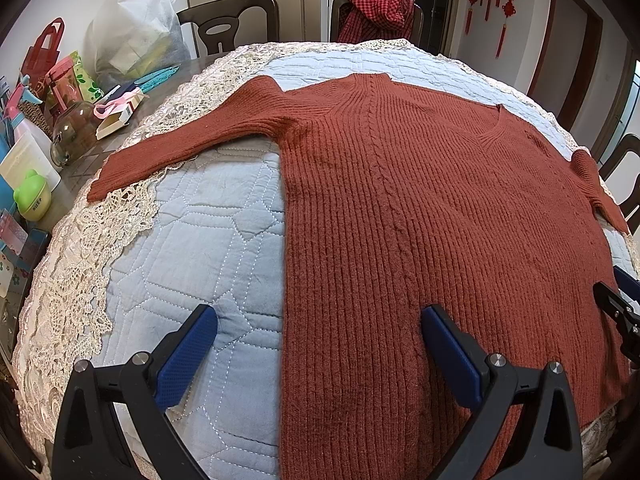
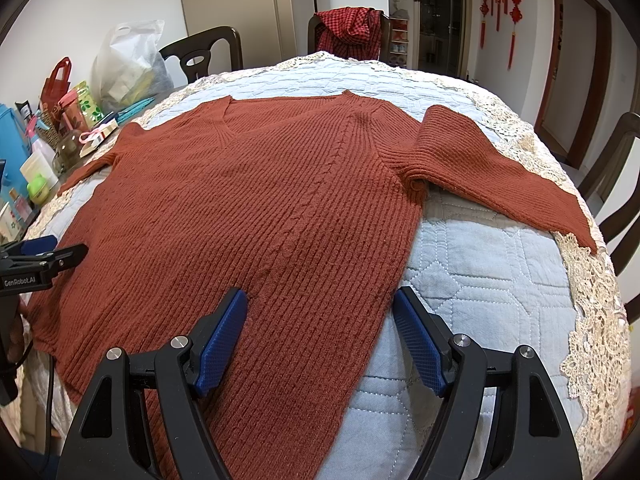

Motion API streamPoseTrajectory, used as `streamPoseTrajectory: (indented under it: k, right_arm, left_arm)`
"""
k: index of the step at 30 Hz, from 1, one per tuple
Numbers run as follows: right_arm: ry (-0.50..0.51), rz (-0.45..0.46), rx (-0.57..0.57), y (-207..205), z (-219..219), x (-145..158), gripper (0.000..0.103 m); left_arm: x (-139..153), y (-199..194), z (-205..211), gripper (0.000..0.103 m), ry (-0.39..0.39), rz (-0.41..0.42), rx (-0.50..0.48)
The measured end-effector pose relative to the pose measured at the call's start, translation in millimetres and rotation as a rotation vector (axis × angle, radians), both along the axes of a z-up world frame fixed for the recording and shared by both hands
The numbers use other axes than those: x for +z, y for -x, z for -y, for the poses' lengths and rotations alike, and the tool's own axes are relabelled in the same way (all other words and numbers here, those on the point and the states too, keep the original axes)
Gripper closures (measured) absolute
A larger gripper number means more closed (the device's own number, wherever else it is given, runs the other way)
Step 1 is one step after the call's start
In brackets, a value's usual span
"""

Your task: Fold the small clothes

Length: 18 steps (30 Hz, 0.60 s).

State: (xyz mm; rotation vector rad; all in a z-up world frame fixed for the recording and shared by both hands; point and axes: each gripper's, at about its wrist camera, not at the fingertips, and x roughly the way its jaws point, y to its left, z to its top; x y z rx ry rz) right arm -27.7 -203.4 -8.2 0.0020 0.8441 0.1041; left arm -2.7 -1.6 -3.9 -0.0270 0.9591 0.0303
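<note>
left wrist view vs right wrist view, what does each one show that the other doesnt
Only the left wrist view shows the sweater's left sleeve laid out full length across the lace edging.

Only the right wrist view shows the right sleeve full length, plus a cabinet behind the draped chair.

Both show the rust sweater flat on the blue quilted cover, the open left gripper and the open right gripper.

Ribbed knit sweater (image 1: 420, 220), quilted cloth cover (image 1: 200, 240), lace edging (image 1: 80, 280)
</note>
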Motion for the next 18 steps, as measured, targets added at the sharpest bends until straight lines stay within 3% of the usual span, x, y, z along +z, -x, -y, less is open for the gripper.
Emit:
streamPoseTrajectory:
  k: [18]
  right_arm:
    - [0.0,0.0,0.0,-0.4,-1.0,0.1,0.027]
  left_arm:
    - [0.6,-0.5,-0.5,0.0,-0.003,0.0,0.0]
